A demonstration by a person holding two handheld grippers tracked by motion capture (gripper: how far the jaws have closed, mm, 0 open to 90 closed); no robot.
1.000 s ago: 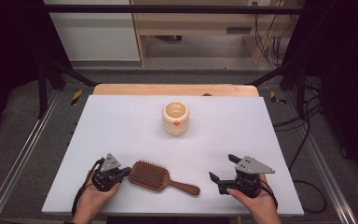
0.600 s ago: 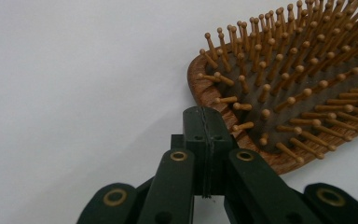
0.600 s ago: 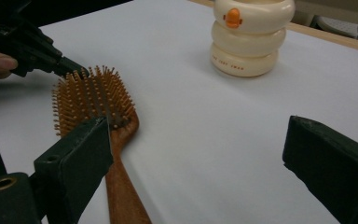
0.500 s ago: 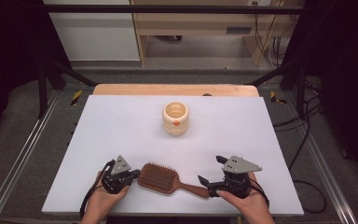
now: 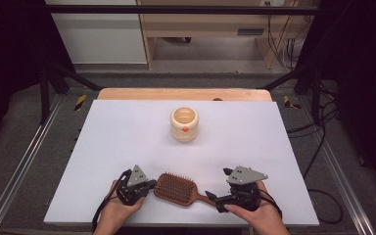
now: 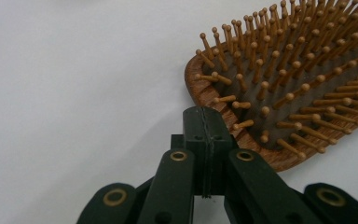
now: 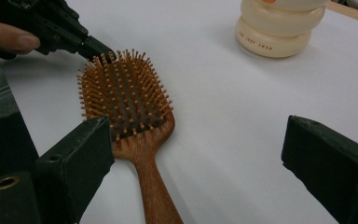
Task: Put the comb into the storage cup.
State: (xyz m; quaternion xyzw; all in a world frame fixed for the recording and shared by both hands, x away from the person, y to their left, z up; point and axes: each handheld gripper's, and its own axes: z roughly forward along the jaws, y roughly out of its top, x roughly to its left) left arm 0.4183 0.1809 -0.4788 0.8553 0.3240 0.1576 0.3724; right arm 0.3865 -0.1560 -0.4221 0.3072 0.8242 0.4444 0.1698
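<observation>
A wooden paddle hairbrush (image 5: 177, 188) lies bristles up near the table's front edge, handle pointing right. My left gripper (image 5: 151, 185) is shut with nothing between its jaws, and its tip (image 6: 204, 125) rests against the rim of the brush head (image 6: 298, 93). My right gripper (image 5: 213, 199) is open wide at the handle end. In the right gripper view the handle (image 7: 153, 186) lies between the jaws (image 7: 198, 135), close to the left one, with no pad touching it. The left gripper (image 7: 93, 46) meets the far end of the brush head (image 7: 126, 98) there.
A cream ribbed pot (image 5: 184, 125) with an orange mark stands open at the middle of the white table (image 5: 103, 147); it also stands beyond the brush (image 7: 279, 28). A wooden strip (image 5: 181, 93) runs along the far edge.
Both hands have closed in on the brush: the left gripper moved right up to the brush head, the right gripper moved left to the handle. The brush has barely shifted.
</observation>
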